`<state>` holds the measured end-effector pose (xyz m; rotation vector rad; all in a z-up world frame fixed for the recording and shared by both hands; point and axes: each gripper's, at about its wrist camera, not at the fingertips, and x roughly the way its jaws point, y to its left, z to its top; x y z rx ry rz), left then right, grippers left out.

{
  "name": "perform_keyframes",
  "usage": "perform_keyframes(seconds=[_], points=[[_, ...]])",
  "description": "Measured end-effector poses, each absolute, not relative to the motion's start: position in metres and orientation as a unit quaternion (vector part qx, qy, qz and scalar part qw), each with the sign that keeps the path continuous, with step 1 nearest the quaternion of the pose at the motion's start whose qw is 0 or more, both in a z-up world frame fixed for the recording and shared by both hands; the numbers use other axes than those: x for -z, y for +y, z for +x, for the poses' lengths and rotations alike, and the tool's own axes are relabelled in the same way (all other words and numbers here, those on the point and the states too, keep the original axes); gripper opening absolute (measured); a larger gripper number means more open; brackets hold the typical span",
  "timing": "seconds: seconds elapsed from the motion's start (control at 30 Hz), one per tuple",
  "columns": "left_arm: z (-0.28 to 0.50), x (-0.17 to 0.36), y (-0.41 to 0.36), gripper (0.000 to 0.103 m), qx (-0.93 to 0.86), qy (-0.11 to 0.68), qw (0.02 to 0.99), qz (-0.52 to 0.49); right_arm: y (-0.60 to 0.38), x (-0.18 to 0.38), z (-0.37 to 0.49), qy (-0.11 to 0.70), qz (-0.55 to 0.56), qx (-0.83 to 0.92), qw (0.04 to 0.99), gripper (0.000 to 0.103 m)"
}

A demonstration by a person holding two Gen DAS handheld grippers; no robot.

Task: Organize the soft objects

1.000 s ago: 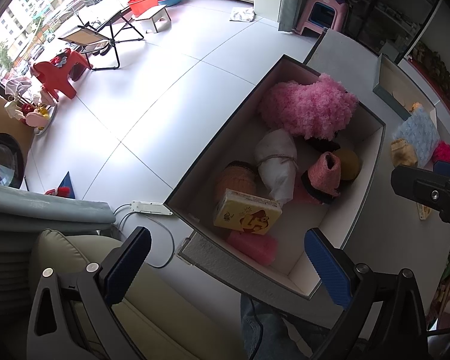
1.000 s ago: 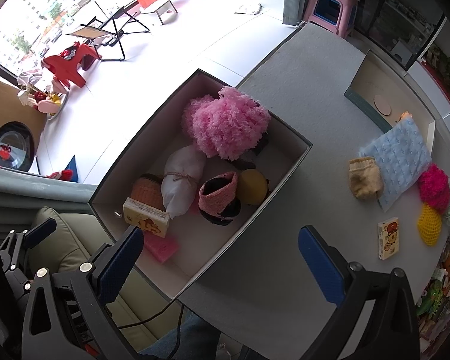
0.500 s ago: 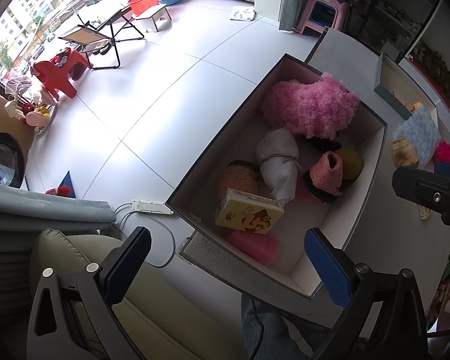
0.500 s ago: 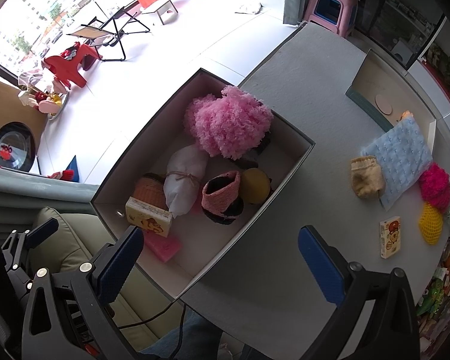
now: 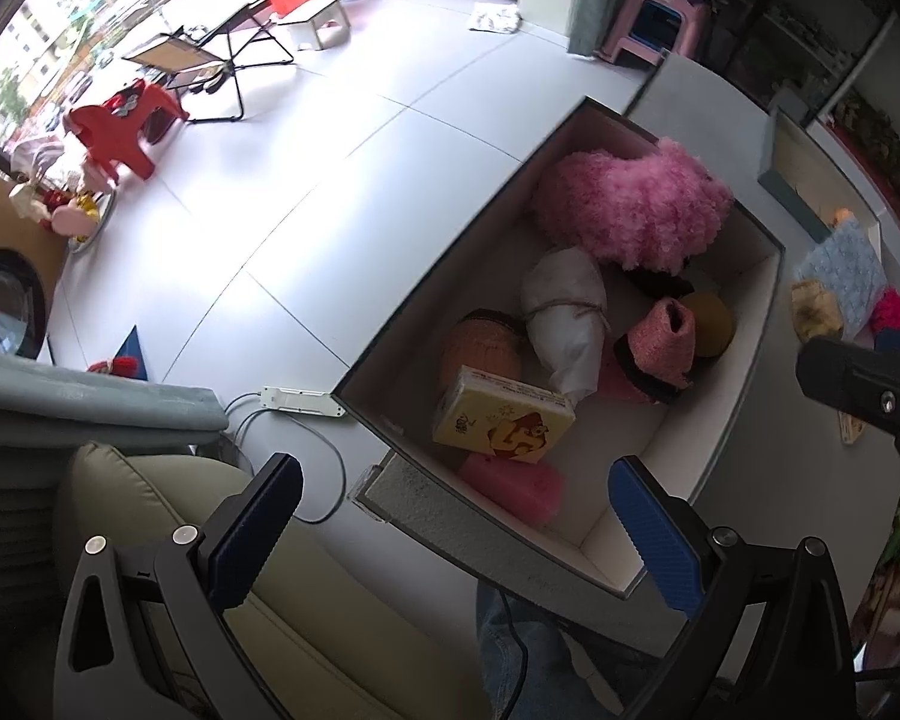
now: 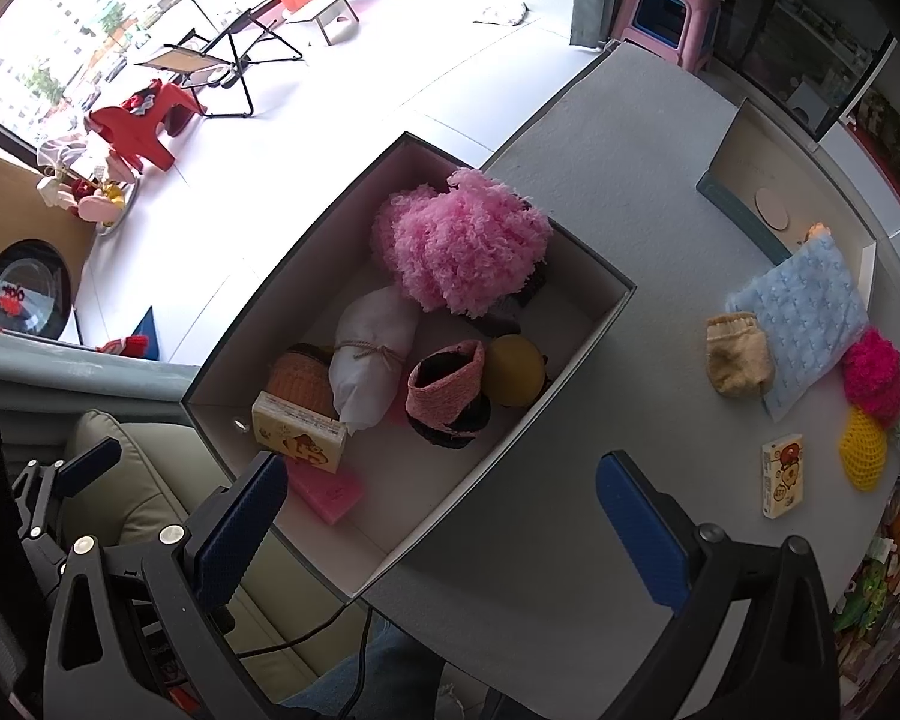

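Note:
A white box with dark rim (image 6: 594,324) (image 5: 744,360) stands at the table's left edge. It holds a fluffy pink item (image 6: 462,246) (image 5: 630,210), a white tied bundle (image 6: 372,360), a pink knit pouch (image 6: 450,390), a yellow ball (image 6: 513,369), an orange knit item (image 6: 297,375), a yellow tissue pack (image 5: 501,423) and a pink sponge (image 6: 327,489). On the table to the right lie a blue pillow (image 6: 801,315), a tan pouch (image 6: 738,354), a magenta pompom (image 6: 873,375), a yellow net (image 6: 864,447) and a small tissue pack (image 6: 781,474). My left gripper (image 5: 450,528) and right gripper (image 6: 444,516) are open and empty, held above the box's near side.
A shallow open box (image 6: 768,204) with a wooden disc lies at the table's far right. A beige sofa cushion (image 5: 150,516) is below left. A power strip (image 5: 297,401) lies on the floor, with chairs and toys beyond.
Both views have shifted only slightly; the box sits a little further right in each frame. Nothing was taken or let go.

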<state>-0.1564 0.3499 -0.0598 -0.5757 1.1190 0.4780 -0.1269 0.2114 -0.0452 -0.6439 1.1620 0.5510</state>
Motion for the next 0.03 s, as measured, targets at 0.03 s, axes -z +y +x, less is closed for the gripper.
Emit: perform_keyframes(seconds=[0.03], points=[[-0.1567, 0.0603, 0.3507, 0.103, -0.221, 0.518, 0.781, -0.269, 0.2119, 0.0461, -0.1286, 0.532, -0.296, -0.253, 0.752, 0.103]])
